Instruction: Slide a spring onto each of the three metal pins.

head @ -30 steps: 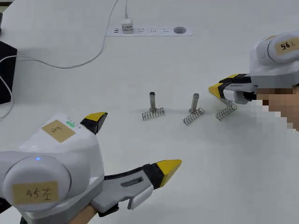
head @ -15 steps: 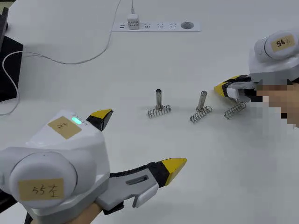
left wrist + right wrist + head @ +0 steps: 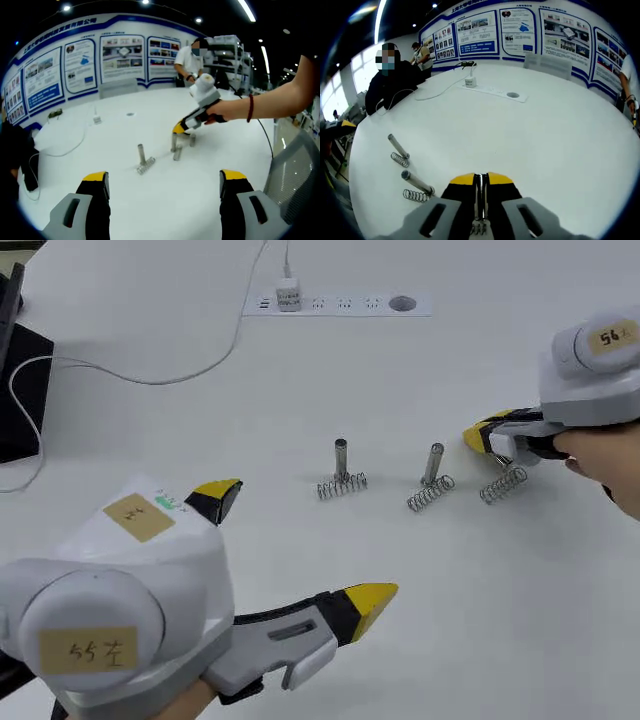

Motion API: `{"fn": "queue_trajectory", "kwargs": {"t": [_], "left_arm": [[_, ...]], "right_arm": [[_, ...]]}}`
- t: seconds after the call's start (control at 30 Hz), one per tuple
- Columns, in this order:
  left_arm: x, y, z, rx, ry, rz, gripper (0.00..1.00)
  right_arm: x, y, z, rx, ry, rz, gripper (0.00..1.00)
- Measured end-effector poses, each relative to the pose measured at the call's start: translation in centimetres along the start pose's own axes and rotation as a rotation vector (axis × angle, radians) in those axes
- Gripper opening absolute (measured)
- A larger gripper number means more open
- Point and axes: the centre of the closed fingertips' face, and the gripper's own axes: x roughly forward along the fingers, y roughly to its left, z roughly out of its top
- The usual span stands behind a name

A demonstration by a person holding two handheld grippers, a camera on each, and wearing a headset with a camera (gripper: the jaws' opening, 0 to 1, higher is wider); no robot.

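left gripper hung over the white table, jaws spread wide. left pin stood upright, left spring lying at its foot; middle pin and middle spring likewise. right gripper was clamped on the third pin, third spring just beside.

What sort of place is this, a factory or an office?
Probably a company showroom or lab: information boards with blue trim line the wall, and a large white table carries a power strip.
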Motion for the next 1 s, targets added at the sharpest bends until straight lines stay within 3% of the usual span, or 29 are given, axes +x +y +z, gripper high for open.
{"fn": "queue_trajectory", "kwargs": {"t": [0.17,0.43,1.0], "left_arm": [[-0.1,0.1,0.1,0.007,-0.002,0.002,0.93],[-0.5,0.1,0.6,0.019,-0.014,0.006,0.93],[-1.0,0.6,0.8,0.028,-0.016,0.021,0.91]], "right_arm": [[-1.1,0.4,1.0,-0.004,-0.032,-0.001,0.09],[-2.6,0.8,0.9,-0.023,-0.043,-0.004,0.09],[-5.4,1.1,-0.5,-0.066,-0.010,-0.027,0.09]]}}
